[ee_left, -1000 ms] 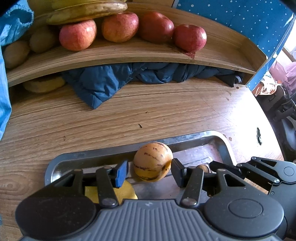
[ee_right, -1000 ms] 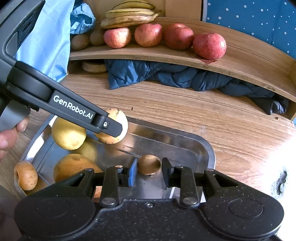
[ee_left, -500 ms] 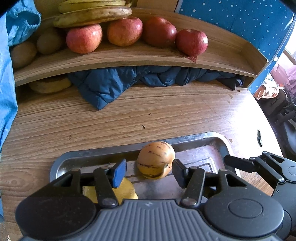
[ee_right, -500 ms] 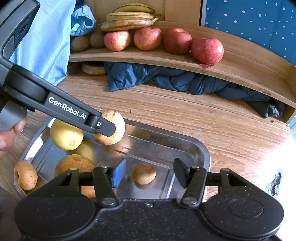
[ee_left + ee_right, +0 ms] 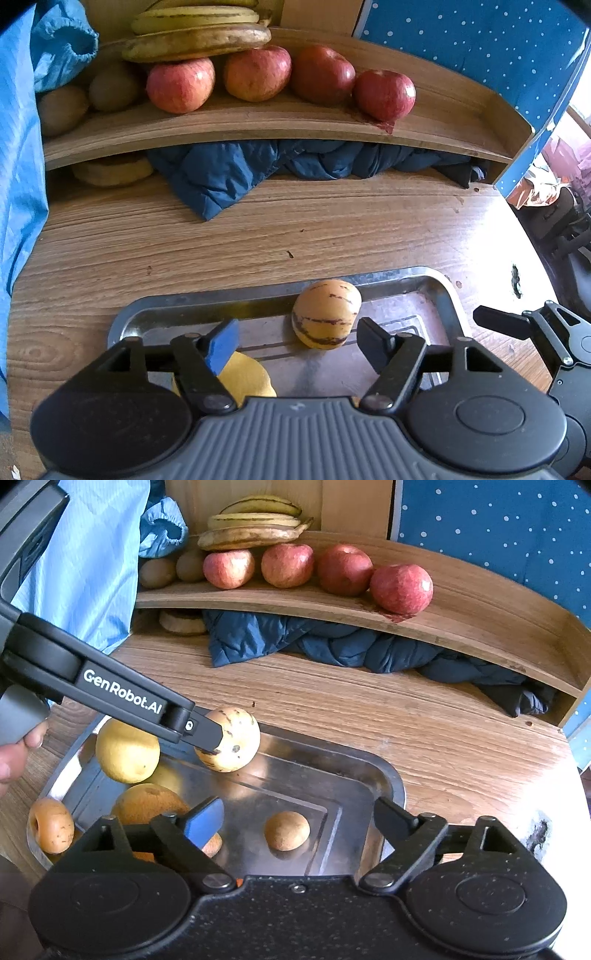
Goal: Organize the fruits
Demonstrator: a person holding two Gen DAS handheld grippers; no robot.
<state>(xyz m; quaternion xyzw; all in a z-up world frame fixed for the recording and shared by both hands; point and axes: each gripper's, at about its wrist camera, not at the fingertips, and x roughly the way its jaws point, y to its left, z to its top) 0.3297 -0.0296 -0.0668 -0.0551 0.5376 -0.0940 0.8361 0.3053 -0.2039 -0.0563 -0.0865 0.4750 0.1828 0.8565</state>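
A yellow fruit with dark stripes rests in the metal tray against its far wall. My left gripper has it between its jaws, which are opening, and neither pad touches it. In the right wrist view a left finger crosses in front of that fruit. My right gripper is also opening. A small brown fruit lies loose on the tray floor between its fingers.
The tray's left end holds a yellow fruit, an orange one and a ring-shaped one. A wooden shelf behind carries apples, bananas and kiwis. A dark blue jacket lies under it.
The right jaws spread wide and let go of the small brown fruit, which now lies on the tray. The left jaws opened off the striped fruit, which stayed put.
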